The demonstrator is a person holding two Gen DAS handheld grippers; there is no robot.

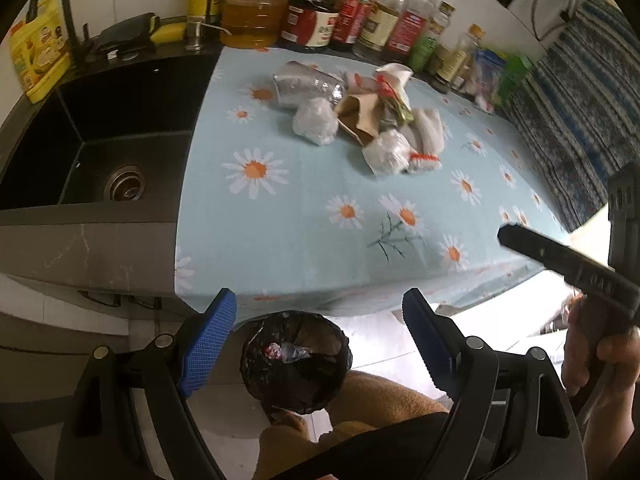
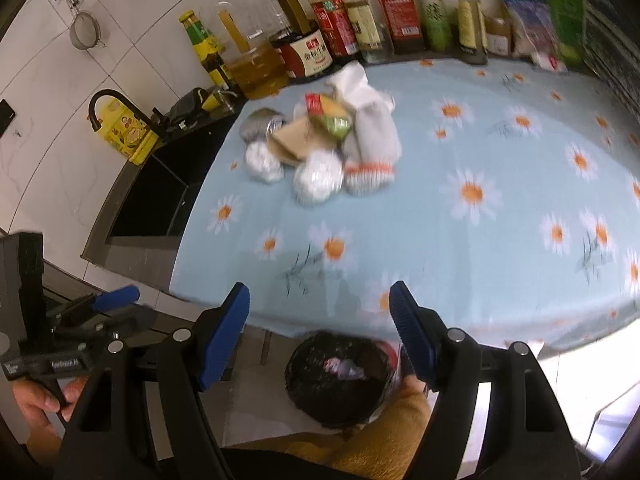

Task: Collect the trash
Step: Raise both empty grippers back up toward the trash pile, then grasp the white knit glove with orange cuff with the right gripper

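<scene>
1. Kitchen setting: a table (image 1: 304, 216) covered by a pale blue daisy-print cloth, with a dark sink (image 1: 100, 148) to the left of the left fingers' view and a row of bottles and jars (image 2: 360, 20) along the tiled wall at the far edge.
2. Trash pile (image 1: 360, 120), well ahead of both pairs of fingers near the far side of the table: a crushed clear plastic cup (image 1: 308, 86), two crumpled plastic wads (image 2: 318, 178), a torn brown paper piece (image 2: 298, 142), a red-and-green wrapper (image 2: 328, 114) and a white glove with an orange cuff (image 2: 372, 148), all touching or overlapping.
3. Left gripper (image 1: 320, 336): blue-padded fingers spread wide apart, nothing between them.
4. Right gripper (image 2: 320, 320): fingers likewise parted and holding nothing.
5. Waste bin (image 1: 296, 364), lined with a black bag, on the floor below the near table edge; it appears between the fingertips in both wrist views and contains a small crumpled wrapper (image 2: 344, 366).
</scene>
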